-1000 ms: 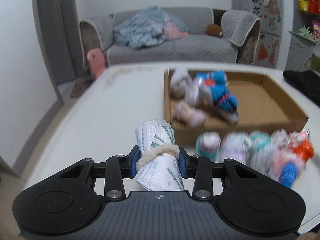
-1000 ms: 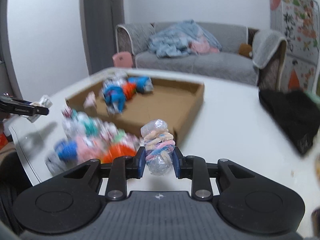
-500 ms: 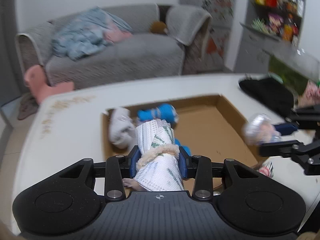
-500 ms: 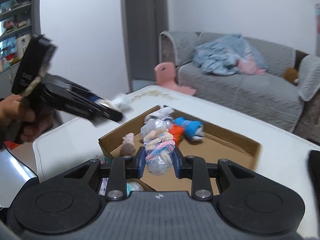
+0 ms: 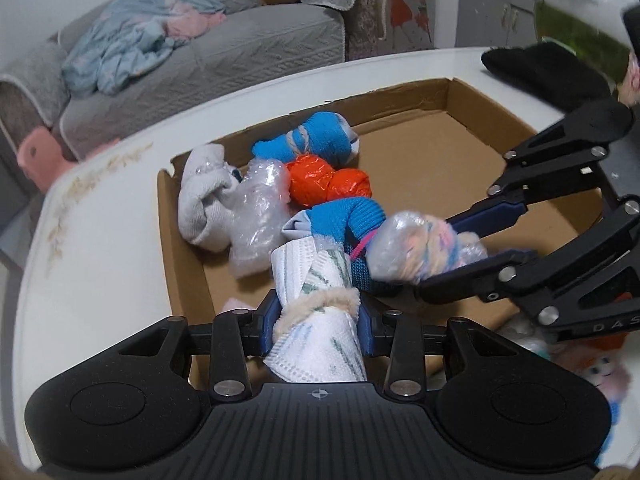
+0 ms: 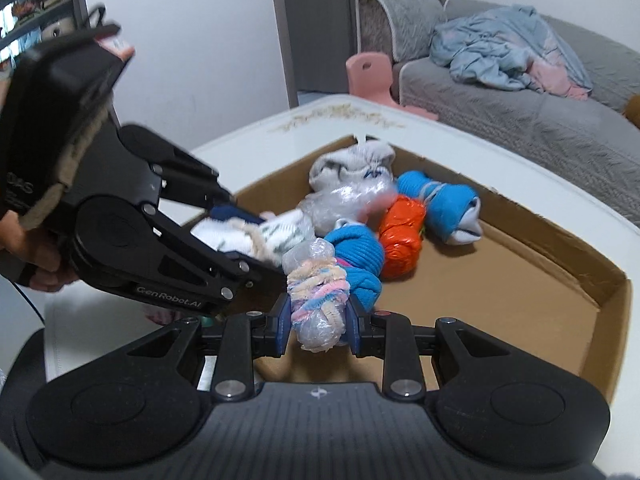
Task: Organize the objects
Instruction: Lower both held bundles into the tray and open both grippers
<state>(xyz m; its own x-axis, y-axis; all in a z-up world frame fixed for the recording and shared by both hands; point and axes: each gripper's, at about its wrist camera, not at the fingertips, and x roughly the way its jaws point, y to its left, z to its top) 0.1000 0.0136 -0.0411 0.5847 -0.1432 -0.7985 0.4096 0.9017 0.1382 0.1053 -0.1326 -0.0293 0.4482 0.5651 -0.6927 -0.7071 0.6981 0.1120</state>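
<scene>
In the left wrist view, the left gripper (image 5: 318, 314) sits at the lower centre of the frame, its jaws clamped on a white rolled bundle with green print (image 5: 320, 344) tied with a fuzzy cream band; the bundle stands upright between the blue pads. Behind it, filling the middle of the frame, is the cardboard box (image 5: 460, 96) lying on the white table (image 5: 100, 280). In the box's left part lie a grey sock bundle (image 5: 202, 208), a clear plastic-wrapped bundle (image 5: 260, 216), an orange bundle (image 5: 328, 186) and a blue bundle (image 5: 320, 140) at the top, with another blue bundle (image 5: 344, 216) just in front of them. The right gripper (image 5: 436, 256) comes in from the right edge, its jaws shut on a plastic-wrapped pastel bundle (image 5: 424, 252) held over the box, just beside the top of the white bundle. In the right wrist view, the pastel bundle (image 6: 318, 300) sits at the lower centre between the pads, and the left gripper (image 6: 256, 240) reaches in from the left edge with the white bundle (image 6: 256, 236) over the box's (image 6: 600, 280) near-left corner. A hand (image 6: 36, 256) grips its handle at the left edge. A black cloth (image 5: 548, 72) lies on the table at the upper right of the left wrist view, and a grey sofa (image 5: 240, 40) with a light blue blanket (image 5: 120, 48) stands beyond
</scene>
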